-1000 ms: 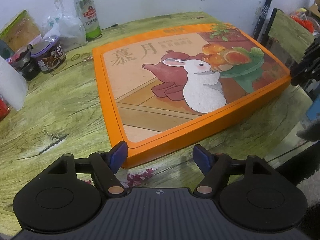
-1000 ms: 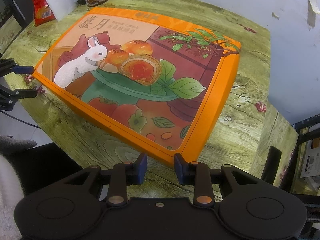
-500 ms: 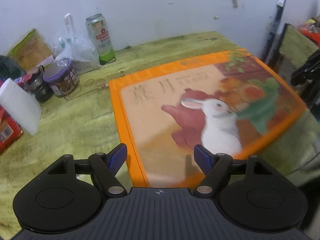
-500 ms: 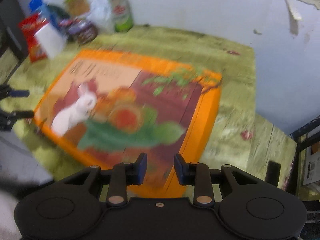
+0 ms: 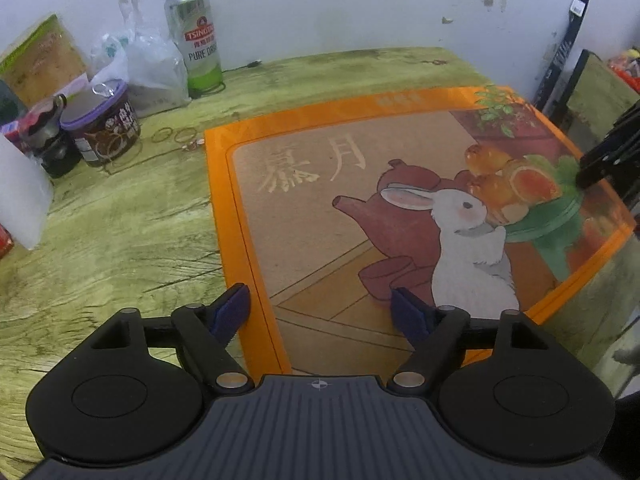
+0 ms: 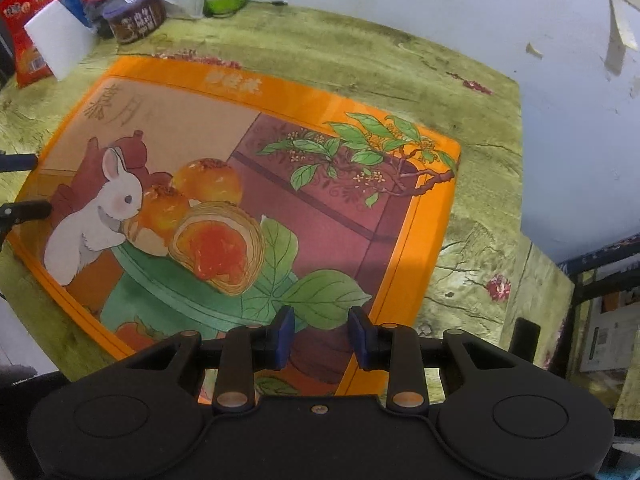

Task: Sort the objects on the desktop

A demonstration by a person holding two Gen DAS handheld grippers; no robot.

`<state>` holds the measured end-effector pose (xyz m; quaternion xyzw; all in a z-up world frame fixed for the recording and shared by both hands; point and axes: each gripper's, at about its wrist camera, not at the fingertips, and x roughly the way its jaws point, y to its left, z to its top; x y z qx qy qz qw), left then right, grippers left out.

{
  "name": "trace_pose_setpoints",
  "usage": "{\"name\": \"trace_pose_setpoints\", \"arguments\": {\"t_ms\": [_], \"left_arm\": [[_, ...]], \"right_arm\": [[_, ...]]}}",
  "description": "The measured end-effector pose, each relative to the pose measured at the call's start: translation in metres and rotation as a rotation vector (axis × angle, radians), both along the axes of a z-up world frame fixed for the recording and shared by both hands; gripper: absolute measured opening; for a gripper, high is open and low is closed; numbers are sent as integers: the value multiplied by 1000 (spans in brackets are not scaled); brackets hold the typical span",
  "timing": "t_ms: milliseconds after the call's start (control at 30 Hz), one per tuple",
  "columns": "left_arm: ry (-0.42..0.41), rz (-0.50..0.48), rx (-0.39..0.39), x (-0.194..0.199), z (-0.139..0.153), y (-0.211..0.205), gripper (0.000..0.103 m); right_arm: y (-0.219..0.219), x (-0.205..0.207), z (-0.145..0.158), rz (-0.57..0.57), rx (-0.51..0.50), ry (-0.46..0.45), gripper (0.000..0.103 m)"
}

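Far left of the green wood-grain table [image 5: 120, 232], a cluster of goods stands against the white wall [image 5: 320, 4]: a white paper cup [image 5: 20, 196] tilted at the left edge, a red snack packet [image 6: 24, 32] behind it, a dark jar with a purple lid [image 5: 102, 128], a clear plastic bag [image 5: 148, 64], and an upright green beer can [image 5: 198, 40]. Thin wire rings [image 5: 176, 135] lie on the table between the jar and the box.

The large flat orange gift box [image 5: 218, 200], printed with a white rabbit, a teapot and pastries, lies flat on the table and fills its middle and right. Its left edge sits just beside the rings, well apart from the can.

The left gripper [image 5: 320, 312] hangs over the near left corner of the box. Its jaws have just been opening and now stand spread wide. The left blue pad is over the table outside the box edge, the right pad over the lid. Nothing is pinched between them.

The right gripper [image 6: 322, 334] hangs over the near right part of the lid, above the printed green leaves. Its jaws are drawn close with a narrow gap, and nothing is between the pads. Whether either gripper touches the lid cannot be told.
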<state>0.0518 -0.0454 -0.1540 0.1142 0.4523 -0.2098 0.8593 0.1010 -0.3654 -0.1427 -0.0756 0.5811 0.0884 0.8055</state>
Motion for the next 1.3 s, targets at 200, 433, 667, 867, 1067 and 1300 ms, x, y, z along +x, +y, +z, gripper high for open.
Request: {"name": "trace_pose_setpoints", "arguments": {"t_ms": [200,433,667,867,1067,1300], "left_arm": [[14,-16,-4,2,0,-2,84],[56,-5,0,12,6,-4,82],[30,82,-70,66,17,-2,75],[39,115,-104,104,8,-9,59],[38,115,-78,110,4,-15,56],[33,82,-20,110,0,-21,55]], "right_arm": [[-1,4,-1,-2,3,28,30],[-2,11,3,-16,13,59,29],[-6,46,31,-68,26,-40,29],[-5,76,17,-102,4,-40,26],[-1,85,4,-120,2,-1,21],[4,87,-3,-115,-15,11,22]]}}
